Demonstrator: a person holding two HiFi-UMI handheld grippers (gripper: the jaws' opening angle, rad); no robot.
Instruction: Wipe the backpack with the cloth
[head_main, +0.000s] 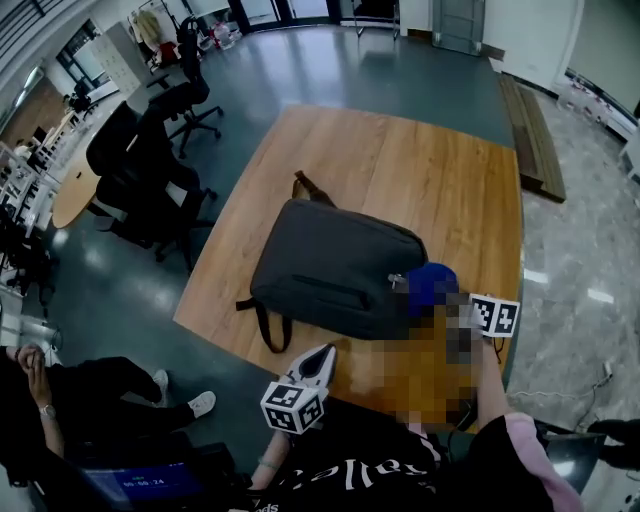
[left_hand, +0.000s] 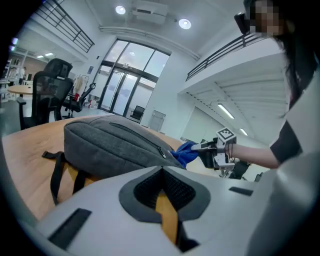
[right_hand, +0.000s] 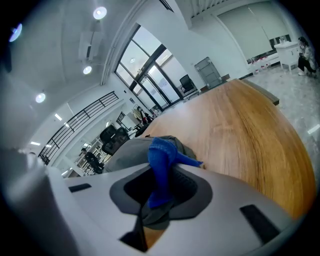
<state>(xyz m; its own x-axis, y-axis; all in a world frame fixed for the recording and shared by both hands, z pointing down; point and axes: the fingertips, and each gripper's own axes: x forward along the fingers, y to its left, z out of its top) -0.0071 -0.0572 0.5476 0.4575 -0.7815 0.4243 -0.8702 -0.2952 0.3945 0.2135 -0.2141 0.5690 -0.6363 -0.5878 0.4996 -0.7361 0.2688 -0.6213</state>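
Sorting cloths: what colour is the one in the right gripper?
Blue fabric cloth; clearest in right gripper view.

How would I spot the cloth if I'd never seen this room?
Find the big wooden table, then the grey backpack lying flat on it. At the backpack's edge nearest the person, the right gripper is shut on the cloth. It is the only bright blue thing there.

Wooden table (head_main: 440, 190); black office chairs (head_main: 135, 160) left; seated person (head_main: 100, 385) lower left; glass doors (left_hand: 125, 90) beyond.

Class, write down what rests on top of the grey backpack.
A blue cloth, held by the right hand-held gripper, rests on the backpack's corner; the fabric beneath is covered.
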